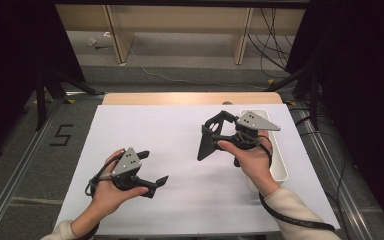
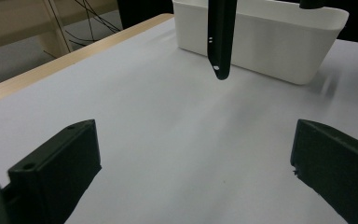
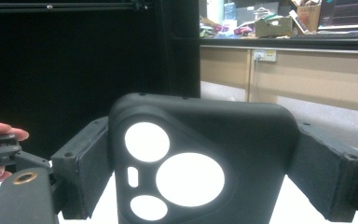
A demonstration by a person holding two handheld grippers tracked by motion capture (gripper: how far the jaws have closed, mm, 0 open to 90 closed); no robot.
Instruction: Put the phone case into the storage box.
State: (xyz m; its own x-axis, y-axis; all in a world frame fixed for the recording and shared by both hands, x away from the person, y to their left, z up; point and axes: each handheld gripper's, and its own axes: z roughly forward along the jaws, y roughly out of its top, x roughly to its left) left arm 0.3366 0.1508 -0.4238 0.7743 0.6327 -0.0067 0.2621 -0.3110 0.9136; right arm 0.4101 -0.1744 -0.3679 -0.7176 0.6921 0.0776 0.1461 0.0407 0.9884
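1. Black and rigid, a phone case (image 3: 200,163) with round camera cut-outs is held between the jaws of the right gripper (image 1: 211,136); its sides are pressed by both jaws, so it is judged to be gripped.
2. In the high view the case (image 1: 206,145) is seen hanging edge-down from that gripper, lifted off the white table sheet (image 1: 180,125) and just left of the white bin (image 1: 279,165).
3. The left gripper (image 1: 152,170) is held low over the sheet with its jaws spread wide and nothing between them; its own view confirms the gap.
4. The pick-up is judged done. What is left, as a guess, is a carry to the bin (image 2: 279,42) or a hand-over; the case is not yet inside the bin nor touched by the left gripper.
5. Whether anything already lies in the bin cannot be told.
6. Counted: one phone case, one bin, two grippers, two hands, the left hand (image 1: 107,192) and the right hand (image 1: 252,160), and one sheet on one wooden table (image 1: 190,98).
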